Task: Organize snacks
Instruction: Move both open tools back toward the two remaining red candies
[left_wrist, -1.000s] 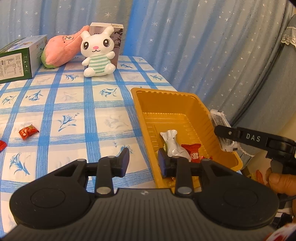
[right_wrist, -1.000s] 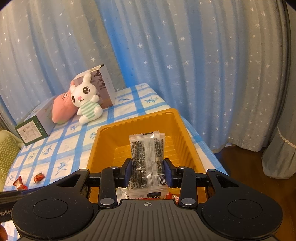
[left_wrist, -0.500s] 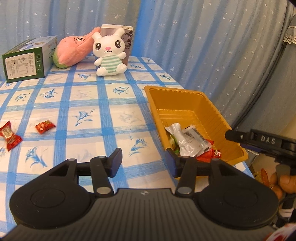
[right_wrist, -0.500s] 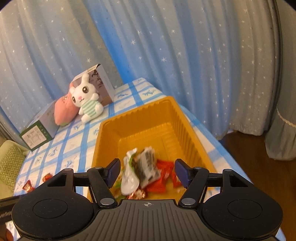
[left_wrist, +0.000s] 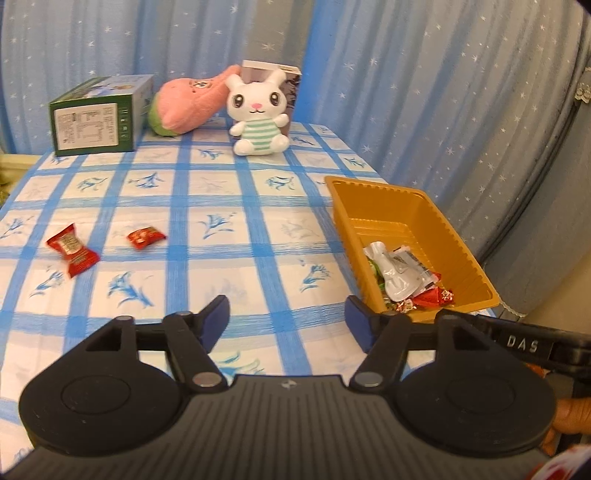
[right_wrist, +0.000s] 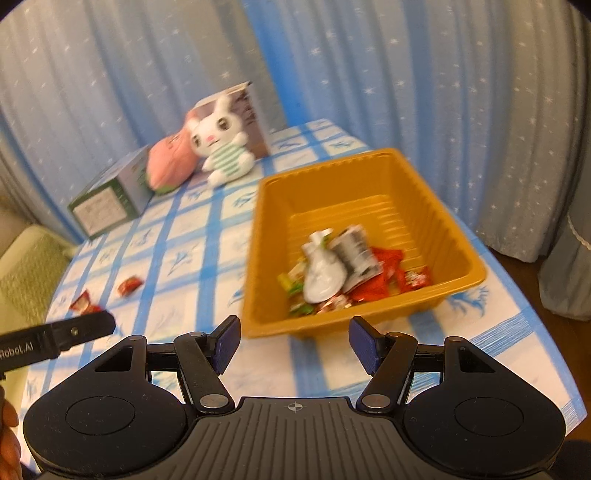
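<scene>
Orange tray (right_wrist: 458, 236) on the blue checked bench (left_wrist: 236, 206) has a pile of snacks (right_wrist: 340, 269) in its near end, two red candies (left_wrist: 72, 249) lie far left, and both the left hand-held gripper (left_wrist: 286, 317) and right hand-held gripper (right_wrist: 295, 339) are spread wide, holding nothing.

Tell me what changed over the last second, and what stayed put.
The right gripper let go of the clear seaweed packet, which now lies on the snack pile in the orange tray, then drew back with jaws wide. The left gripper opened wider and swung left of the tray, toward the two red candies on the tablecloth. Tray, candies, plush toys and boxes stayed put.
</scene>
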